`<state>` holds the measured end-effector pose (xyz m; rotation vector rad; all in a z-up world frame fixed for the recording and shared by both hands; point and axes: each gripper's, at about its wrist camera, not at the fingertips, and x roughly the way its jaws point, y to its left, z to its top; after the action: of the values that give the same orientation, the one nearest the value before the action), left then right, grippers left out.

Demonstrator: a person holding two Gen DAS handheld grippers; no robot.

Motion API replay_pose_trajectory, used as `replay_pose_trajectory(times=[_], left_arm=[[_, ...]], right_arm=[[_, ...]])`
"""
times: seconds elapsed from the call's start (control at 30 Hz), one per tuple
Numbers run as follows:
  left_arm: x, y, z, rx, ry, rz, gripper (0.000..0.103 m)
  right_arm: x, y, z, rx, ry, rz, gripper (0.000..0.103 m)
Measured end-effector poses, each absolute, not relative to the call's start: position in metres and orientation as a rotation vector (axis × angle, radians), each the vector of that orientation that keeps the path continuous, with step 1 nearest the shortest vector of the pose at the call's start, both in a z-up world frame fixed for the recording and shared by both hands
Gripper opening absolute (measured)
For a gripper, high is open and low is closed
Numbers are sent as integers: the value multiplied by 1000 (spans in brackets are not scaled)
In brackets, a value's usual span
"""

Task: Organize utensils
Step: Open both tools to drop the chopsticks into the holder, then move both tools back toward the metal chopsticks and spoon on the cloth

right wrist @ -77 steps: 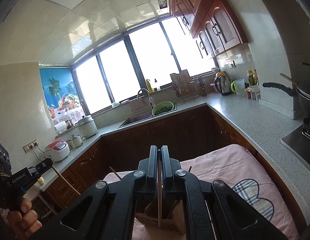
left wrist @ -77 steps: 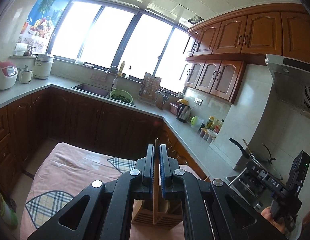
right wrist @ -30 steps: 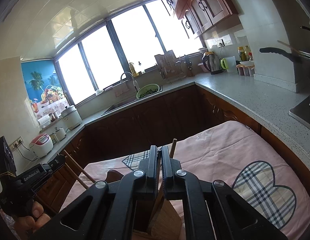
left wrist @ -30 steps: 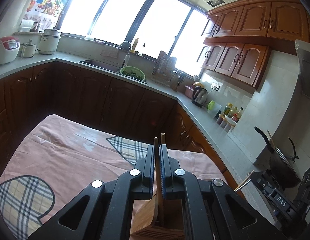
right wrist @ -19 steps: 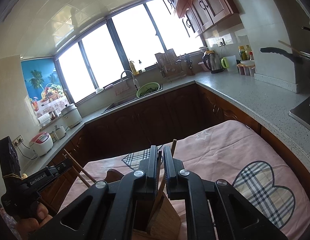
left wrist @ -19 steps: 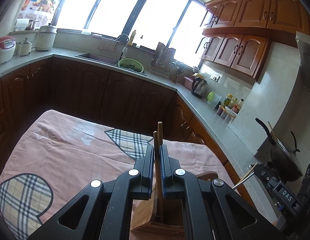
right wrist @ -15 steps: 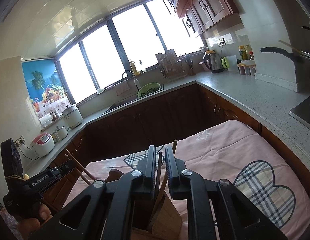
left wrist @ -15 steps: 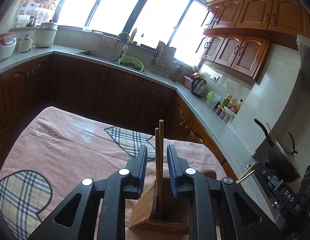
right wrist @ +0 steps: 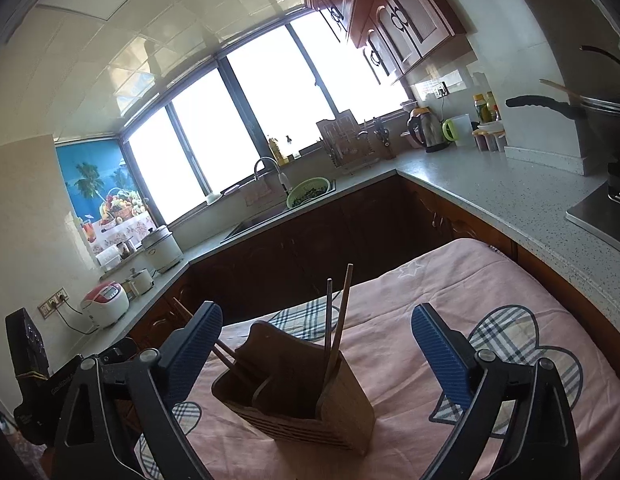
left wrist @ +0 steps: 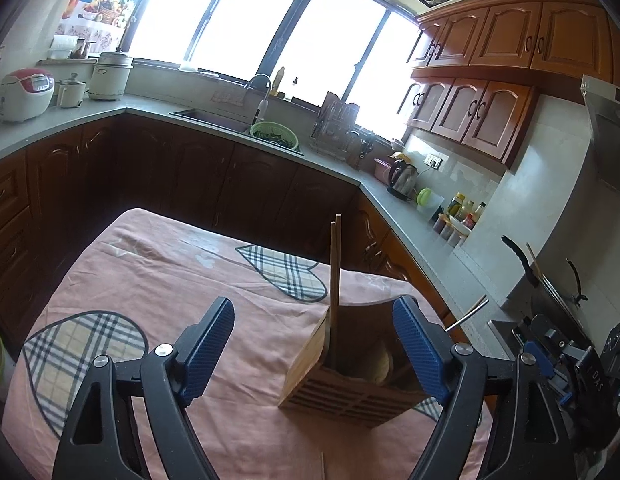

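Both claws have let go: left claw [left wrist: 313, 347] and right claw [right wrist: 316, 354] now stand spread wide, empty, where half a second ago each was barely parted around a chopstick. Chopsticks [right wrist: 337, 320] now stand in the wooden utensil holder [right wrist: 310, 408] at lower centre, on the pink-clothed bench [left wrist: 149, 280]. We judge this drop-off done. One loose stick [left wrist: 324, 465] lies at bottom edge, left view. Nothing blocks retreat.

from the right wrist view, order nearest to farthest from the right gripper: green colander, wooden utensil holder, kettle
1. Wooden utensil holder, just ahead between the right gripper fingers.
2. Green colander, by the sink, centre.
3. Kettle, far counter, right; slightly farther, though close.
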<state>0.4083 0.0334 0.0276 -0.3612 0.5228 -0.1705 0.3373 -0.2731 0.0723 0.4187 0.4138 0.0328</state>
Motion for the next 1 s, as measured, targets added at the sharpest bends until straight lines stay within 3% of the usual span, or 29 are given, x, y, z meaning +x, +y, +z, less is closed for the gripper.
replay_pose_trajectory(times=[0.43, 1.0], left_arm=[[318, 48, 26, -347, 635, -138, 84], [259, 62, 16, -344, 773, -69, 84]], right_arm=[[279, -262, 54, 442, 502, 69, 101], [223, -242, 25, 408, 610, 74, 101]])
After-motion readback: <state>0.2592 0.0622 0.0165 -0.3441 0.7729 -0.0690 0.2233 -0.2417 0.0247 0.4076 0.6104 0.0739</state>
